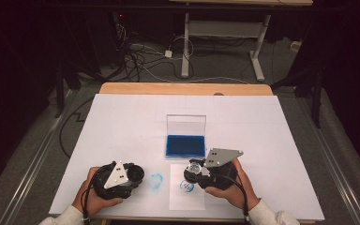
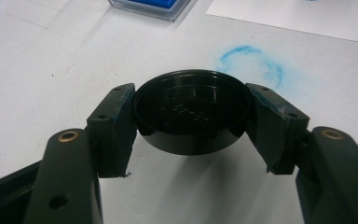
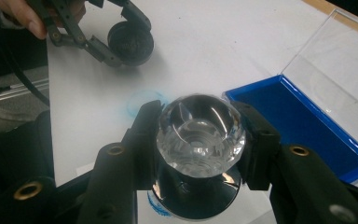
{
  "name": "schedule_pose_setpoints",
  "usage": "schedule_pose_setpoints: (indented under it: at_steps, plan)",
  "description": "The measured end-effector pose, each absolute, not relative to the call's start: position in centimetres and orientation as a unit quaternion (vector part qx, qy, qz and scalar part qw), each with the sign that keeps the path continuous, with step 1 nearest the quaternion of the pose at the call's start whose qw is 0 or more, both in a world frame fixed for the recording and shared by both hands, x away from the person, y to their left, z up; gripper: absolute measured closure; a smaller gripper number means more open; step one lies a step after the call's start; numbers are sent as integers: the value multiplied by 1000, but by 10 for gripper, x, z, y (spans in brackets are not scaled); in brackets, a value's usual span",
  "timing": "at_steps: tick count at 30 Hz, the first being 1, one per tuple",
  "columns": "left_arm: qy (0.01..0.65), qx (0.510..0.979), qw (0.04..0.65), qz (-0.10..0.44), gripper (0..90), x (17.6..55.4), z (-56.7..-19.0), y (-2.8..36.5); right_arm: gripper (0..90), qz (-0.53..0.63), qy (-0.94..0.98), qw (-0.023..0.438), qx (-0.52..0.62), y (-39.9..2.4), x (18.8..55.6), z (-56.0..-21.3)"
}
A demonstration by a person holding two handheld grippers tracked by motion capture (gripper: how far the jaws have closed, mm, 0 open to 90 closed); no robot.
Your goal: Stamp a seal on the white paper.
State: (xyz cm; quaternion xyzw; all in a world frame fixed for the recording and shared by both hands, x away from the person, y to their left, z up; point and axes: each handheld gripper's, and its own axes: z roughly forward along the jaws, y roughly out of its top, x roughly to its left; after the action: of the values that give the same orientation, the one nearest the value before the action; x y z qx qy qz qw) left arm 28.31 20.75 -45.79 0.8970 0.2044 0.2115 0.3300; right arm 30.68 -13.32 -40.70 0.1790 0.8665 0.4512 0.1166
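Two rigid, light pieces are held near the blue ink pad [image 1: 185,145]: the right claw [image 1: 195,172] clamps the stamp [image 3: 200,135] by its slick, faceted clear knob, best gripped lower, while the left claw [image 1: 133,174] pinches its black cap [image 2: 192,109].

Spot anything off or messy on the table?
Yes: a smudged blue ink ring sits on the bare white table cover, beside the paper sheet rather than on it. Blue staining also shows on the left tongs' pads.
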Motion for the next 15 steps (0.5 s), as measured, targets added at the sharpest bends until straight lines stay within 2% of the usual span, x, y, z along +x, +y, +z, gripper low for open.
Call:
schedule_pose_setpoints:
  at_steps: [15]
  plan:
    - [204,897,330,212,364,283,-458,208,565,454,864,122,178,-135,305,-403]
